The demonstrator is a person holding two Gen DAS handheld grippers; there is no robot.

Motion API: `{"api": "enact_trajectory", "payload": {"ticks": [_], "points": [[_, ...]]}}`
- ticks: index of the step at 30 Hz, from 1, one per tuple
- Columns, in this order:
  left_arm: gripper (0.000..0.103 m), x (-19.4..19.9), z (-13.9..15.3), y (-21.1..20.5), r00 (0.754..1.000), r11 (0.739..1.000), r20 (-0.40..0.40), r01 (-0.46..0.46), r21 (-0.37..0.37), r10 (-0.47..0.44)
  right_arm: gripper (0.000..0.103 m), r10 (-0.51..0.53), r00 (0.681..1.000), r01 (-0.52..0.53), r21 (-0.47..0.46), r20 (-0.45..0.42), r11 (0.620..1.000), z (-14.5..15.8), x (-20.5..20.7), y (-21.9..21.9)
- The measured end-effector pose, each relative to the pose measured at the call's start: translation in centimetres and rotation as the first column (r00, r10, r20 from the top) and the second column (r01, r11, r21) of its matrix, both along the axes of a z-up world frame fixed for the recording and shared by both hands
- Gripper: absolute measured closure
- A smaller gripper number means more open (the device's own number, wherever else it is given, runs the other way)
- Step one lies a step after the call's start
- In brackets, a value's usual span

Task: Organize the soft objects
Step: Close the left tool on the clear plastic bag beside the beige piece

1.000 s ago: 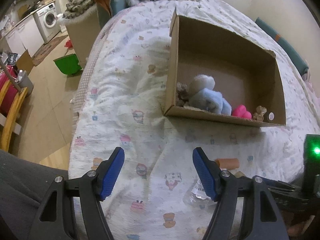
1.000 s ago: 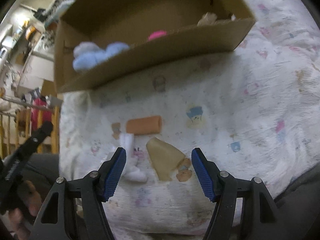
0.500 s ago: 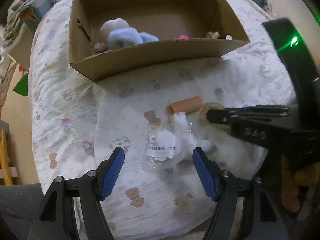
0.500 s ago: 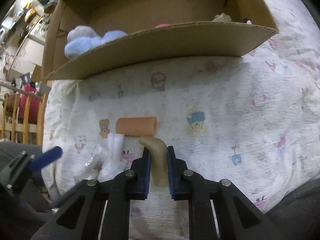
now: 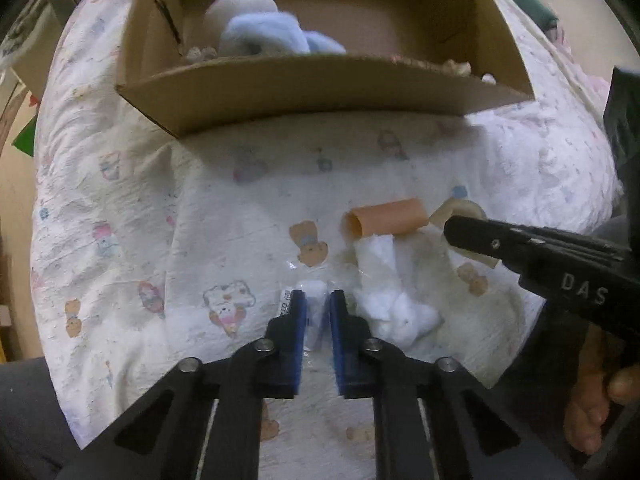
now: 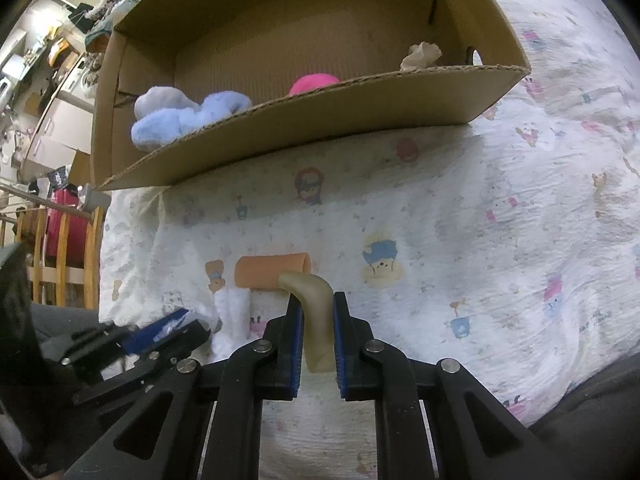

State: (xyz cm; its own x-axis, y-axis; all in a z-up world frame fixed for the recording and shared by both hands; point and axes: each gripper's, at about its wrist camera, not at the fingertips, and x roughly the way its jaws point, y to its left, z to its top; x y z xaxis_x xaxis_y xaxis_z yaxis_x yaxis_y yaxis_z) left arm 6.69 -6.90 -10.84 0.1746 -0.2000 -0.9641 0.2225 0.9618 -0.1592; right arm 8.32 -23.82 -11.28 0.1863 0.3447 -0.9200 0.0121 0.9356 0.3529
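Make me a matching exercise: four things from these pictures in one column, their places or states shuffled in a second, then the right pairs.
Things
1. blue plush
2. orange tube
3. beige piece
4. plastic bag

Places or states
A. pinched in the right gripper
B. lying loose on the blanket
C. inside the box
D. pinched in the left gripper

Pairs: 1-C, 2-B, 3-A, 4-D

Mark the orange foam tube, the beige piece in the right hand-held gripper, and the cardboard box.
orange foam tube (image 6: 270,272), right wrist view, middle of its side.
beige piece (image 6: 318,320), right wrist view, its shaft between the blue pads.
cardboard box (image 6: 320,120), right wrist view, outer face of its near wall.
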Motion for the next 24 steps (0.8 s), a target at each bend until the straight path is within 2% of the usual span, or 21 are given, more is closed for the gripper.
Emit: {"api": "enact_trajectory", "payload": {"ticks": [2, 8, 12, 18, 21, 24], "points": [[0.096, -0.1, 0.6, 0.3, 1.000, 1.000, 0.019, -0.003, -0.008, 0.003, 0.089, -0.002, 1.000, 0.002, 0.016, 0.004, 1.000, 0.1, 0.0, 0.1], [0.097, -0.2, 1.8, 2.7, 0.995, 0.995, 0.033, -0.096, -0.038, 0.097, 0.089, -0.032, 0.999, 0.030, 0.086, 0.020, 0.996, 0.9, -0.4, -1.1], [0.097, -0.3, 2.9, 3.9, 0.985, 0.988, 0.084, -0.147, -0.048, 0.150, 0.089, -0.055, 0.998, 0.048, 0.145, 0.044, 0.988, 1.9, -0.7, -2.2], [0.097, -0.3, 5.2, 6.3, 0.958, 0.966, 0.156, -0.223, -0.133, 0.242, 0.089, -0.086, 0.991, 0.064, 0.198, 0.107, 0.978, 3.8, -1.3, -3.6], [0.097, -0.5, 6.7, 6.9, 0.938, 0.955, 0.212, -0.239, -0.177, 0.274, 0.089, -0.096, 0.986, 0.065, 0.221, 0.134, 0.973, 4.8, -1.8, -4.3], [0.097, -0.5, 7.9, 7.2, 0.928, 0.946, 0.233, -0.243, -0.215, 0.291, 0.089, -0.101, 0.981, 0.060, 0.240, 0.163, 0.969, 6.2, -2.1, -4.5]]}}
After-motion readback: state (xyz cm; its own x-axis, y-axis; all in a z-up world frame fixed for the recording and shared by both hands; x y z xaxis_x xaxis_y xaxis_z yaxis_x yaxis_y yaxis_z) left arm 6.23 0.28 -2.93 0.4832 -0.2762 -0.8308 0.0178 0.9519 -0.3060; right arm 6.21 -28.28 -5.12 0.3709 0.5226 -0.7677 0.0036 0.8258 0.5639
